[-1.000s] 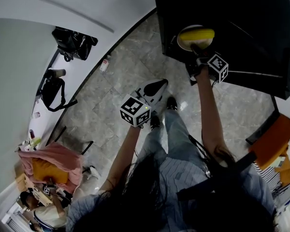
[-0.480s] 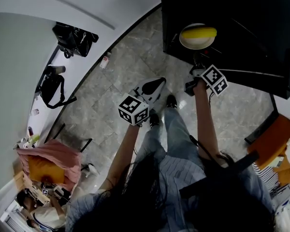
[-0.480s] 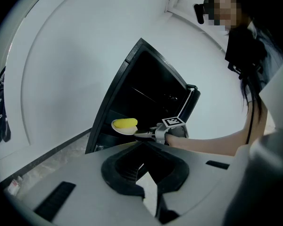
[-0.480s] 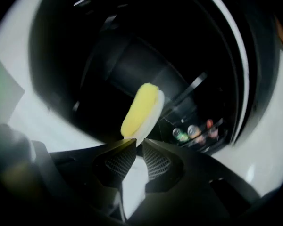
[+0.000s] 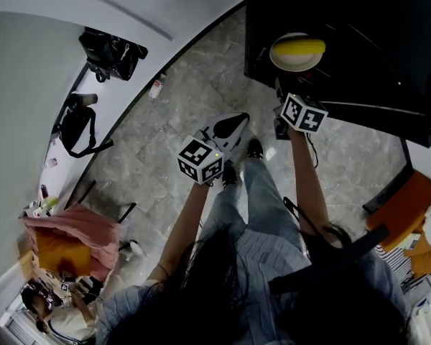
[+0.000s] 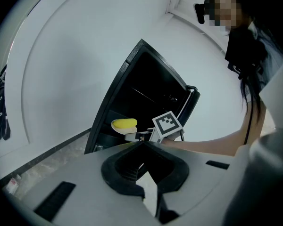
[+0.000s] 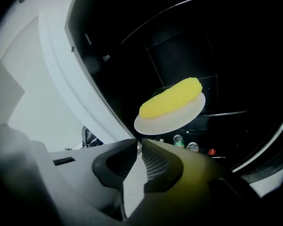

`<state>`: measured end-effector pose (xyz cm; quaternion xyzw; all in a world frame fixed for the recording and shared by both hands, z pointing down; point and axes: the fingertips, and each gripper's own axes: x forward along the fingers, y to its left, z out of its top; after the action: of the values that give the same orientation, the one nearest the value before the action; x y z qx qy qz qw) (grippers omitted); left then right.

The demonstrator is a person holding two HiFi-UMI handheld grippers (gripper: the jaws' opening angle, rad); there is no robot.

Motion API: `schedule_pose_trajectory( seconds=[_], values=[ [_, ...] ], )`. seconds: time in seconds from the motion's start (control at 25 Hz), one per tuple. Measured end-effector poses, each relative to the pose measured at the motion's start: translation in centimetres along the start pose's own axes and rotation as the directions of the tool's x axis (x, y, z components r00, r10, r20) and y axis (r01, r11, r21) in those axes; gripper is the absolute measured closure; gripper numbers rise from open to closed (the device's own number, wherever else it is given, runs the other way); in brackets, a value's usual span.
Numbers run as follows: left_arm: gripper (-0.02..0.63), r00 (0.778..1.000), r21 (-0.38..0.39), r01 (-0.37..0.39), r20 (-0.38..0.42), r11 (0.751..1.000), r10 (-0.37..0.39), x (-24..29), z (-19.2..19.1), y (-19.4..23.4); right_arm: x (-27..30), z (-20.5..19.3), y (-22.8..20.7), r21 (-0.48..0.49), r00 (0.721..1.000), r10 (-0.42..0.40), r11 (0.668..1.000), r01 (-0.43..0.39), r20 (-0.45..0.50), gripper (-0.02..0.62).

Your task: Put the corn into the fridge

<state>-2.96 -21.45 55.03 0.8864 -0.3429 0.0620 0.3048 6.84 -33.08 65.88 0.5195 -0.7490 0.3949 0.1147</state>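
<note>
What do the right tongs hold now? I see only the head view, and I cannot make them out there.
Observer: Nothing. In the right gripper view the right tongs are shut and empty, not touching the plate that carries the corn.
Operator: And the left tongs?
Observer: The left gripper view shows the left tongs shut too, with nothing between them.
Operator: Is anything below the plate?
Observer: Yes. Small round tops, two greenish and one red, sit lower in the fridge.
</note>
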Motion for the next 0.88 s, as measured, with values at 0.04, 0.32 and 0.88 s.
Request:
schedule_pose_trajectory(
  seconds=[0.04,0.32,0.88],
  values=[
    [0.598,1.000,-0.001,-0.001,-0.001,1.000,0.001,0.0,0.0,0.0,0.3,0.1,-0.2,-0.006,1.000,-0.002,1.000,0.002,-0.006,0.555],
    [0.598,1.000,-0.005,-0.010,-0.001,1.000,0.010,0.0,0.0,0.2,1.5,1.0,-1.2,-0.034,0.999,0.002,0.999,-0.003,-0.040,0.558],
    [0.598,0.998,-0.021,-0.062,0.004,0.998,0.062,-1.0,-0.3,1.0,3.5,4.2,-3.8,-0.078,0.999,-0.016,0.997,0.012,-0.047,0.560]
  ],
)
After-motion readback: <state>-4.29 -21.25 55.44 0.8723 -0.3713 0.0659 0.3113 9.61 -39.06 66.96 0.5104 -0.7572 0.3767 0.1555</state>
